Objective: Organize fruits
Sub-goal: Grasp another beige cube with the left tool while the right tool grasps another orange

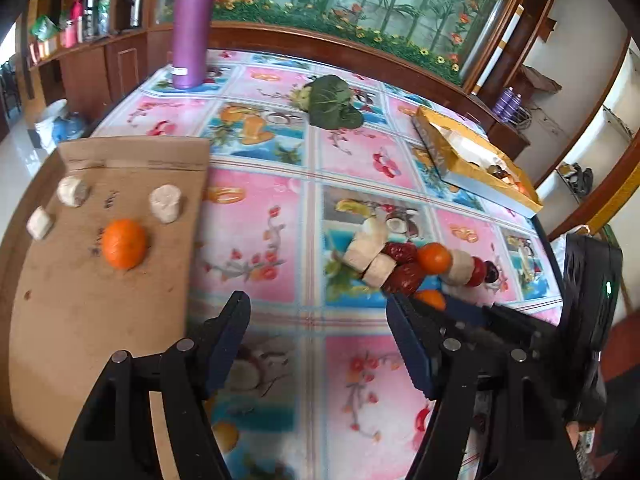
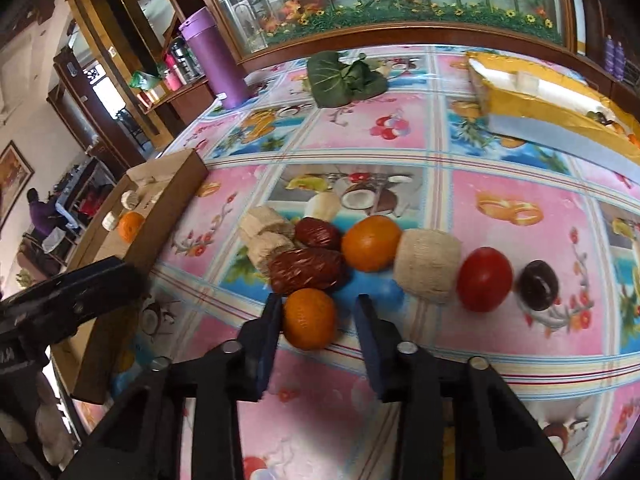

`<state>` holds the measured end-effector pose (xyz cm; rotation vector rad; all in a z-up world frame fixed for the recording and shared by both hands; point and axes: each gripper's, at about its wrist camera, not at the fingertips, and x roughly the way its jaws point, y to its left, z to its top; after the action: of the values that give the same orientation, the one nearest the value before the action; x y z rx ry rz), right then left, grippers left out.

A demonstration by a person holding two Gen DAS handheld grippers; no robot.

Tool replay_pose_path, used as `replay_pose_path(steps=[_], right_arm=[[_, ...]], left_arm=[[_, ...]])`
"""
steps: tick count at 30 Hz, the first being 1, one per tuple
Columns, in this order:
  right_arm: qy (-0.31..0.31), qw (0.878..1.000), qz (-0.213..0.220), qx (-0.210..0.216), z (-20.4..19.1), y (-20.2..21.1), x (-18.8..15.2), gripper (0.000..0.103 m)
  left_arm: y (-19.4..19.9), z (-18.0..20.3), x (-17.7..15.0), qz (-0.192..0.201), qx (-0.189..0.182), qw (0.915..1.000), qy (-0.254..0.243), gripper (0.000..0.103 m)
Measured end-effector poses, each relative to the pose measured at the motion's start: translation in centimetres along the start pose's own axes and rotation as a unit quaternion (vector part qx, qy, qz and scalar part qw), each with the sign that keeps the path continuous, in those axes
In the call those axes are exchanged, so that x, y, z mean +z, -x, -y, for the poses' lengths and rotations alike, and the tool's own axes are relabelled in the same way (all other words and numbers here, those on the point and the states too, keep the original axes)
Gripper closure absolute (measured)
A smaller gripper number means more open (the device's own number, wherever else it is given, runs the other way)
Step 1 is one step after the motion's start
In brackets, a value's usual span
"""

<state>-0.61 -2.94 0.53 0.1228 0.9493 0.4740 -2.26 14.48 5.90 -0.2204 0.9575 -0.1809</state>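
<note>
A cluster of fruit lies on the patterned tablecloth: two oranges (image 2: 372, 243), two red dates (image 2: 306, 269), pale cut chunks (image 2: 428, 265), a red tomato (image 2: 484, 279) and a dark round fruit (image 2: 538, 285). My right gripper (image 2: 318, 320) is open, its fingers on either side of the nearer orange (image 2: 309, 319), the left pad touching it. My left gripper (image 1: 318, 314) is open and empty over the cloth, right of a cardboard sheet (image 1: 100, 300) that bears one orange (image 1: 123, 243) and three pale chunks (image 1: 166, 203). The fruit cluster (image 1: 404, 264) lies ahead to its right.
A purple bottle (image 1: 191, 28) stands at the table's far left. Green leaves (image 1: 332, 102) lie at the far middle. A gold box (image 1: 472, 160) with food sits at the far right. A wooden cabinet runs along the back edge.
</note>
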Motion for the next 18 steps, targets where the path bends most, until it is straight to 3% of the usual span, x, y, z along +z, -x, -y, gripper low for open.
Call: replay_pose_path(steps=[6,8,11,14,18], right_arm=[[0.010,1.000,0.017,-0.016,0.3,1.7,-1.3,0.073],[-0.006,1.000,0.020,0.000,1.2,1.9,-1.4,0.073],[-0.025,0.999,0.028,0.013,2.3,2.1,-1.5,0.073],[-0.034,0.999,0.031,0.028,2.5,2.4,-1.5,0.073],[-0.020,0.999,0.032,0.030,1.6,2.3,-1.7,0.073]], left_arm=[[-4.6,1.5,3.0,-0.025,-0.011,0.9996,-0.011,0.034],[-6.2,1.7,3.6,-0.039,-0.015,0.9991,-0.007,0.036],[-8.7,1.8,3.9,-0.062,-0.021,0.9978,-0.010,0.048],[-8.6,1.9,3.6,-0.060,-0.040,0.9972,-0.020,0.075],[-7.5,1.7,2.8,-0.048,-0.006,0.9984,-0.029,0.077]])
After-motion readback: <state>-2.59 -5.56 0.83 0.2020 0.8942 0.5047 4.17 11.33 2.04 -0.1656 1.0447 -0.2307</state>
